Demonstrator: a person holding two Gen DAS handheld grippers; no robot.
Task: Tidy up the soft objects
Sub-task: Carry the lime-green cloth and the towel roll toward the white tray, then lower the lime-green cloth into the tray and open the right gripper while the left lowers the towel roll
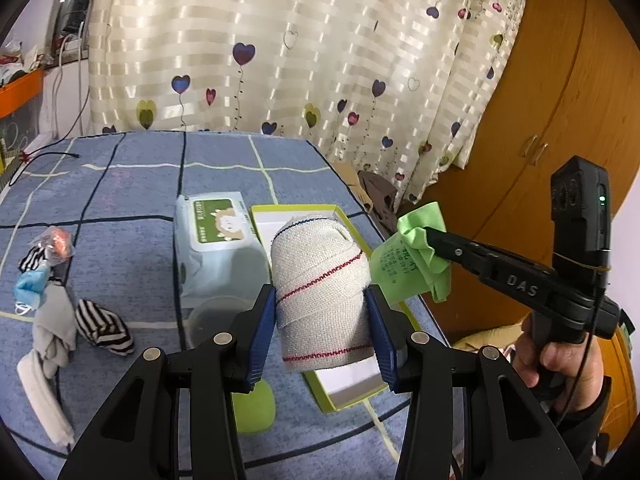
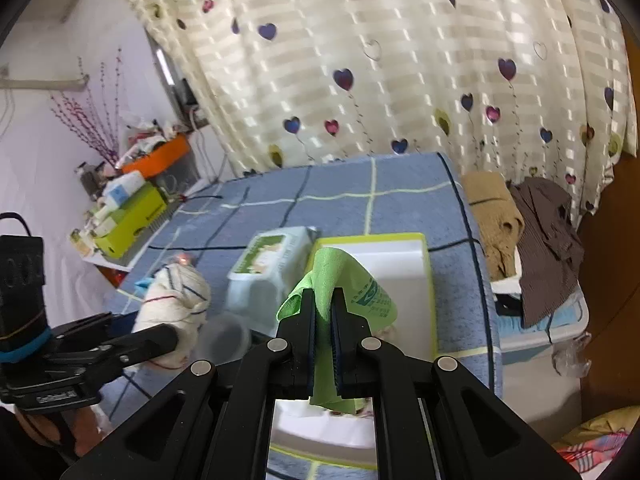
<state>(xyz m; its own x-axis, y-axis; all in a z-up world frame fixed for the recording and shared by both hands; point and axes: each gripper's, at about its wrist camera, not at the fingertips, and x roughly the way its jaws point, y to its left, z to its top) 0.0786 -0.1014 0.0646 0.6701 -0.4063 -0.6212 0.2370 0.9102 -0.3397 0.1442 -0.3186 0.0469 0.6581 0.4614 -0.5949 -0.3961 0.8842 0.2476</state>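
Note:
A white bandage roll (image 1: 320, 256) with red stitch lines is clamped between the blue pads of my left gripper (image 1: 321, 294), and it hangs over the green-rimmed white box (image 1: 296, 209) on the blue bed cover. To its right, my right gripper (image 1: 431, 237) is shut on a crumpled green cloth (image 1: 416, 264). In the right wrist view, that gripper (image 2: 324, 294) pinches the green cloth (image 2: 340, 276) just above the near end of the box (image 2: 400, 280). The left gripper (image 2: 160, 336) with the bandage roll (image 2: 176, 296) is at the left.
A wet-wipes pack (image 1: 216, 240) lies left of the box, with a clear cup (image 1: 212, 316) in front of it. Socks (image 1: 104, 326), a blue mask (image 1: 28, 288) and a grey cloth (image 1: 54, 320) lie at the left. Folded clothes (image 2: 540, 240) lie beyond the cover's right edge.

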